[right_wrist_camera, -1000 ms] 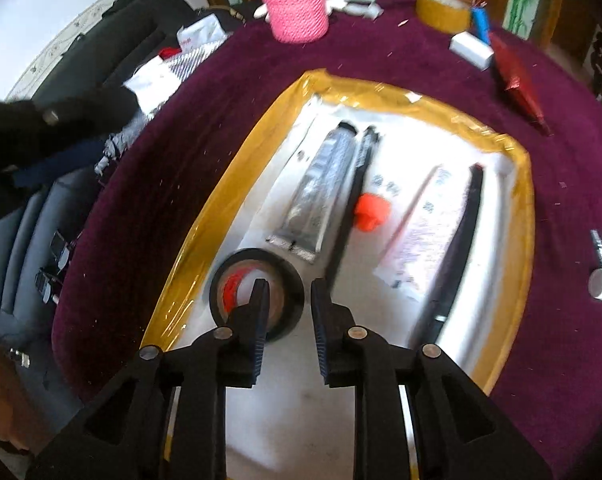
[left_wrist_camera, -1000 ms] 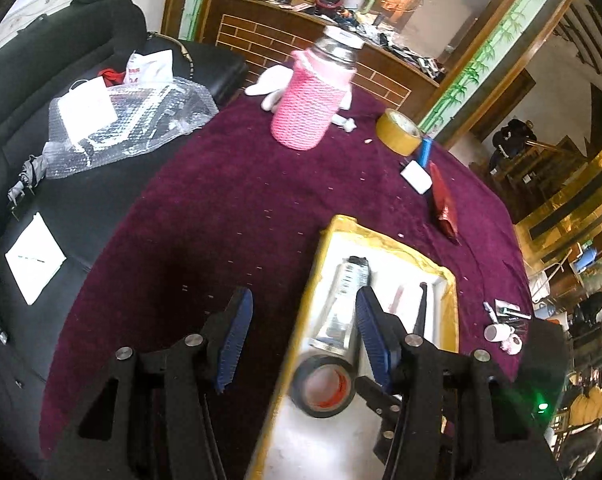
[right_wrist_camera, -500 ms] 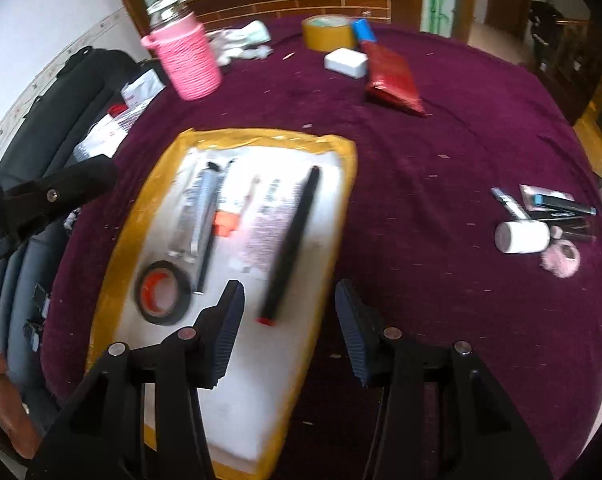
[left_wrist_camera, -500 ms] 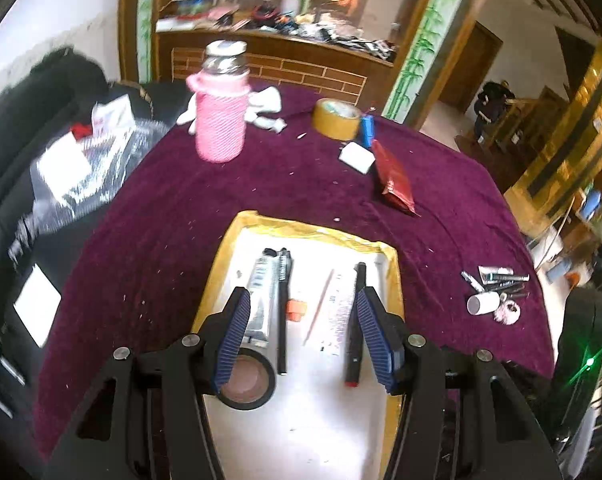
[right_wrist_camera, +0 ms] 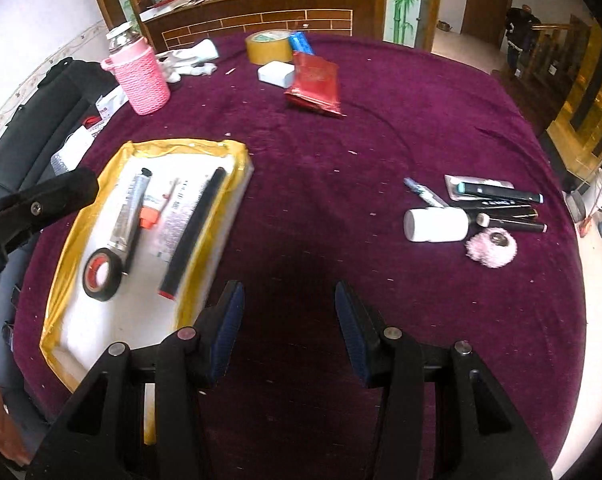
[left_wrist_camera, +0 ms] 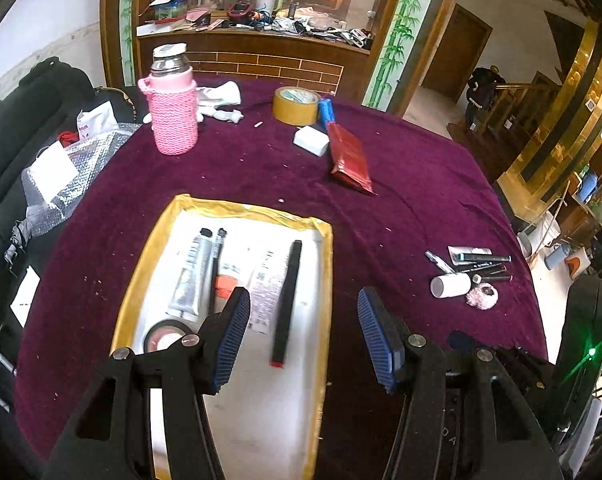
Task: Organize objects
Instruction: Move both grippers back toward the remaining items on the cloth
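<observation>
**Both tools swung right of the tray, both empty**

Since a second ago both views have panned from close over the tray to the open cloth on its right; right tool (right_wrist_camera: 289, 328), then nearly pinched over the tape roll, now has its jaws spread wide with nothing between them, above bare purple cloth just right of the tray; left tool (left_wrist_camera: 301, 336) also spread and empty, above the tray's right edge.

Tray (right_wrist_camera: 61, 240), yellow-rimmed, on the desk (right_wrist_camera: 341, 160); in it lie a black tape roll (right_wrist_camera: 102, 275), silver tube (right_wrist_camera: 128, 216), long black pen (right_wrist_camera: 197, 232), flat printed packet (right_wrist_camera: 177, 220) and a small orange piece (right_wrist_camera: 149, 216).

Loose group well right of the tray: white bottle (right_wrist_camera: 437, 225), pink puff (right_wrist_camera: 492, 247) touching it, several dark pens (right_wrist_camera: 501, 194).

Far side of desk: pink-sleeved bottle (right_wrist_camera: 143, 76), yellow tape roll (right_wrist_camera: 269, 46), white block (right_wrist_camera: 276, 74), red pouch (right_wrist_camera: 315, 82).
</observation>
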### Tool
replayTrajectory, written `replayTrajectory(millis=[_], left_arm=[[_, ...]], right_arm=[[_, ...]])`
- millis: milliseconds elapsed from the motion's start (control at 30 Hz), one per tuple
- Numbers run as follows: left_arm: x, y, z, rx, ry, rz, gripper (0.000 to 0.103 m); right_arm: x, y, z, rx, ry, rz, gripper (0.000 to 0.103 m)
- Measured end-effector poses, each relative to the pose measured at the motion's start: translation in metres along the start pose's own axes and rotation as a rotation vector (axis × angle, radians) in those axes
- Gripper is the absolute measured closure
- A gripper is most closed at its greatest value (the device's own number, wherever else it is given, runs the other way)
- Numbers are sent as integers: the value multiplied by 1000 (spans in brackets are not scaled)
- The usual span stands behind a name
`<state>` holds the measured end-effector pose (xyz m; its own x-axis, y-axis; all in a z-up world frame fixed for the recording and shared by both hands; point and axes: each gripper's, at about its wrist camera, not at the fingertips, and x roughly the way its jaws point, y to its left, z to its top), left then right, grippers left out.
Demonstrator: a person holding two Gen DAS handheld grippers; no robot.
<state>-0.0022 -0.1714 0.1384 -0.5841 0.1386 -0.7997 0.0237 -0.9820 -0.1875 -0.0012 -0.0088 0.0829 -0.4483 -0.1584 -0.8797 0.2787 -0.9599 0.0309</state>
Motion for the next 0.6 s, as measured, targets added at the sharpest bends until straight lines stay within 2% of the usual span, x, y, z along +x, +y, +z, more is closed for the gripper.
replayTrajectory(millis=[600], left_arm=[[8,-71,-22,9,44,25,53]], right_arm=[[-7,-65,-14,4,0,31,57]])
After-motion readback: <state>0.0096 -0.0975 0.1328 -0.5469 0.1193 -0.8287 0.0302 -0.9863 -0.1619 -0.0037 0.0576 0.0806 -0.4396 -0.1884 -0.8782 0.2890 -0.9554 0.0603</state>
